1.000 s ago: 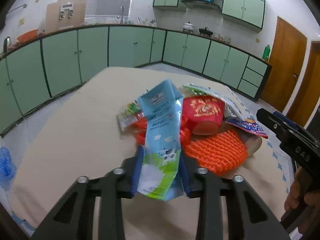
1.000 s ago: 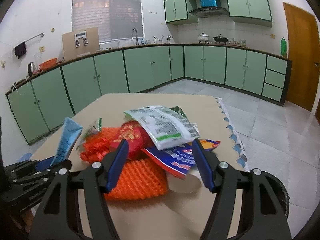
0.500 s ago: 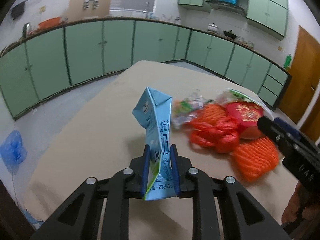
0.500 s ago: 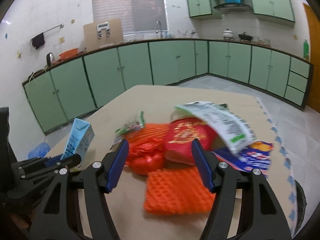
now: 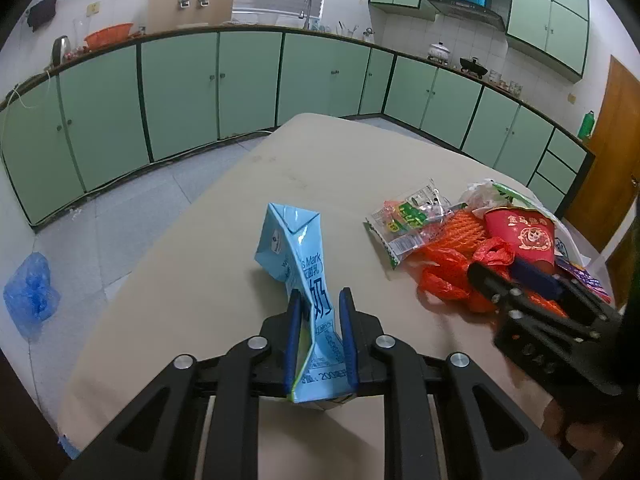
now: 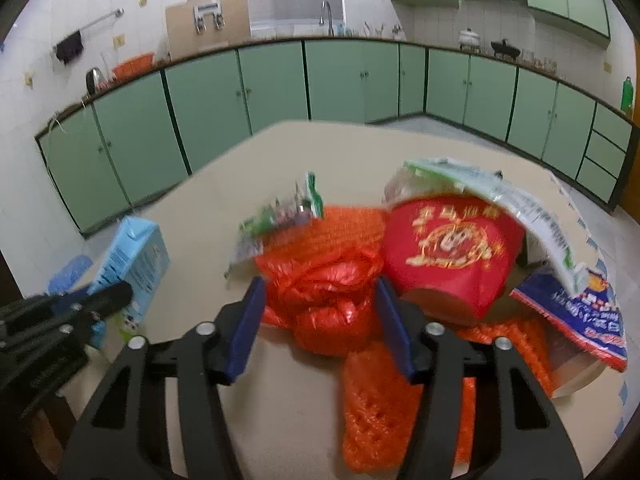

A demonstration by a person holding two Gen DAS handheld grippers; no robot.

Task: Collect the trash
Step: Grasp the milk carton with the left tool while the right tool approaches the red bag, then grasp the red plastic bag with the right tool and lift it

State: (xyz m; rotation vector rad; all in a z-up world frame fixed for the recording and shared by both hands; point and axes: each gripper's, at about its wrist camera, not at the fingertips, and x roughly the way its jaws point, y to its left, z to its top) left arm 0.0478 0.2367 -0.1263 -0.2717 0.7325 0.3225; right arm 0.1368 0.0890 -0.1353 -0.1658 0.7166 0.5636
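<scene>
Left wrist view shows the left gripper (image 5: 319,300) clamped on a crushed blue milk carton (image 5: 298,264) above the beige table (image 5: 224,264). Only the right wrist view shows the right gripper (image 6: 320,308) spread wide around a red plastic bag (image 6: 324,292), beside the red paper cup (image 6: 452,252).

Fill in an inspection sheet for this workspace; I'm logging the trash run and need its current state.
Surface: beige table top, bare at the far end.
Job's things: crushed light-blue milk carton; red paper cup; crumpled red plastic bag; orange foam netting; clear green-printed snack wrapper; white printed pouch; blue snack packet.
Clutter: nothing seen.
Grippers: left gripper shut on the carton; right gripper open around the red bag.
Cables: nothing seen.
Surroundings: green kitchen cabinets; blue plastic bag on the floor.
</scene>
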